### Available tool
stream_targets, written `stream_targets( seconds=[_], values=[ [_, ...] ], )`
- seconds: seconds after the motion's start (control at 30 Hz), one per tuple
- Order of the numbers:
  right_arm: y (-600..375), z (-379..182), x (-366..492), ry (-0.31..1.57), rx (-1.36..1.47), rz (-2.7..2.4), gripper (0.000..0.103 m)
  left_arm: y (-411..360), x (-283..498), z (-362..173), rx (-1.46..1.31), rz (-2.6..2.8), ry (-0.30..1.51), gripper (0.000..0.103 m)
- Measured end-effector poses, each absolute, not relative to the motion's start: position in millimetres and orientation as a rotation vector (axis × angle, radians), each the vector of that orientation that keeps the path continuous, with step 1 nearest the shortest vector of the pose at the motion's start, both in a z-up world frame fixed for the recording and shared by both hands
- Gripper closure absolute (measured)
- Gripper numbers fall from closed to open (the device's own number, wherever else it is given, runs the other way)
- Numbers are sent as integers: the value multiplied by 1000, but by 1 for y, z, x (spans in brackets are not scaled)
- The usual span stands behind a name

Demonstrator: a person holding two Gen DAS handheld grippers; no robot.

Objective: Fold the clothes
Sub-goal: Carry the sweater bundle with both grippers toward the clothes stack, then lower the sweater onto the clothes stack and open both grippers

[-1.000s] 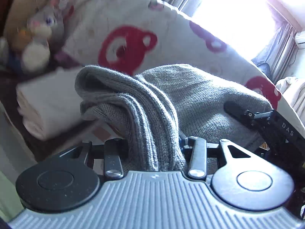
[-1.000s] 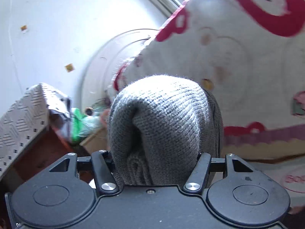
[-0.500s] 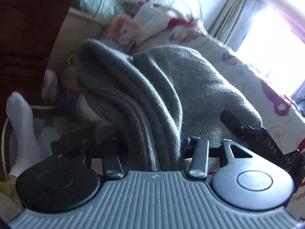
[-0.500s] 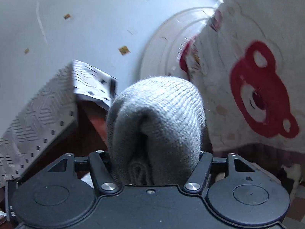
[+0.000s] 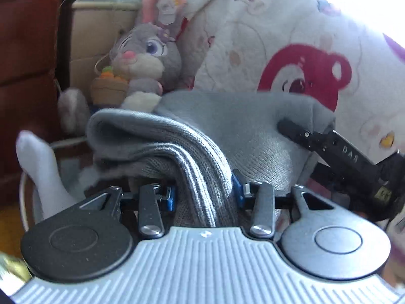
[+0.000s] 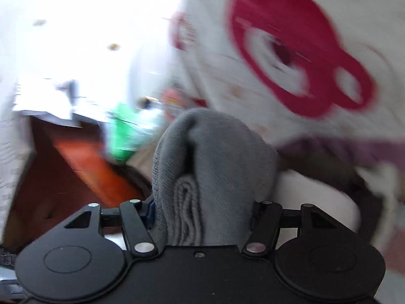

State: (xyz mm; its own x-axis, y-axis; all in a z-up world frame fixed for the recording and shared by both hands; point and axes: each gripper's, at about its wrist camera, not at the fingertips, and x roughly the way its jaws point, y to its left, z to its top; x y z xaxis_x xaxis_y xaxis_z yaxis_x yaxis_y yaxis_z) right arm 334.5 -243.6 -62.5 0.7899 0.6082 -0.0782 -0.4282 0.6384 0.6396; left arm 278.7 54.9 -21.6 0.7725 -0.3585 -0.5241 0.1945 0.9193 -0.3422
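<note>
Clamping folded grey sweater between both tongs, left tongs and right tongs.

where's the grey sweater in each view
Left wrist: grey sweater fills the centre, bunched between the left gripper, its far end held by the right gripper at right.
Right wrist: sweater rises at lower centre, clamped in the gripper.
Shared landmark: the red bear blanket behind it.
</note>
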Motion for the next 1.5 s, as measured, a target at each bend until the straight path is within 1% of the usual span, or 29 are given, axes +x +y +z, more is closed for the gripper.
stream_targets(
  seconds=[0.03,0.07,0.1,0.17,0.2,0.3,0.4,0.47,0.53,0.57,0.6,0.63,0.67,0.7,0.73,0.8,0.9,0.97,1.0,1.03,1.17,1.23,1.3,1.5],
  values=[
    [-244,-61,335,293,602,607,32,55,280,-30,-312,-313,642,63],
    [-246,-65,339,324,571,571,28,53,283,-40,-344,-322,674,63],
    [-249,-72,343,373,554,522,22,51,286,-50,-361,-325,702,62],
    [-260,-90,345,504,590,420,22,46,289,-64,-355,-309,703,61],
    [-266,-96,342,538,618,393,22,45,290,-66,-348,-308,697,61],
    [-280,-91,314,527,694,386,22,41,290,-62,-314,-305,684,61],
    [-286,-79,296,565,721,321,21,40,289,-62,-294,-304,676,60],
    [-288,-70,283,562,726,307,22,42,288,-59,-303,-289,695,59],
    [-284,-58,280,535,670,286,23,46,277,-46,-287,-262,702,59],
    [-281,-52,280,516,629,275,26,48,271,-37,-269,-251,695,59],
    [-278,-46,280,493,583,263,35,51,265,-28,-249,-242,677,59],
    [-276,-41,281,464,528,251,49,53,257,-19,-217,-235,636,61],
    [-273,-35,284,435,477,246,55,55,249,-9,-170,-224,583,61],
    [-267,-29,288,408,432,255,68,57,244,-1,-133,-220,541,61],
    [-262,-23,289,390,379,267,73,58,241,7,-109,-224,512,61],
    [-248,-11,288,372,247,276,73,57,245,15,-102,-290,498,62],
    [-228,-1,298,368,100,279,71,43,269,6,-122,-432,572,62],
    [-220,0,312,379,47,275,63,29,284,-10,-76,-469,641,63],
    [-217,-1,322,396,29,267,55,21,290,-20,-44,-468,683,64],
    [-215,-3,331,414,12,259,48,17,294,-30,-23,-454,721,64],
    [-210,-33,355,532,-48,256,46,22,294,-51,-45,-452,748,62],
    [-208,-44,350,517,-86,247,46,20,292,-51,-36,-447,745,62],
    [-212,-48,345,504,-48,241,46,16,290,-51,-25,-444,741,62],
    [-203,-44,324,491,-4,245,46,14,282,-54,-29,-435,740,61]
  ],
)
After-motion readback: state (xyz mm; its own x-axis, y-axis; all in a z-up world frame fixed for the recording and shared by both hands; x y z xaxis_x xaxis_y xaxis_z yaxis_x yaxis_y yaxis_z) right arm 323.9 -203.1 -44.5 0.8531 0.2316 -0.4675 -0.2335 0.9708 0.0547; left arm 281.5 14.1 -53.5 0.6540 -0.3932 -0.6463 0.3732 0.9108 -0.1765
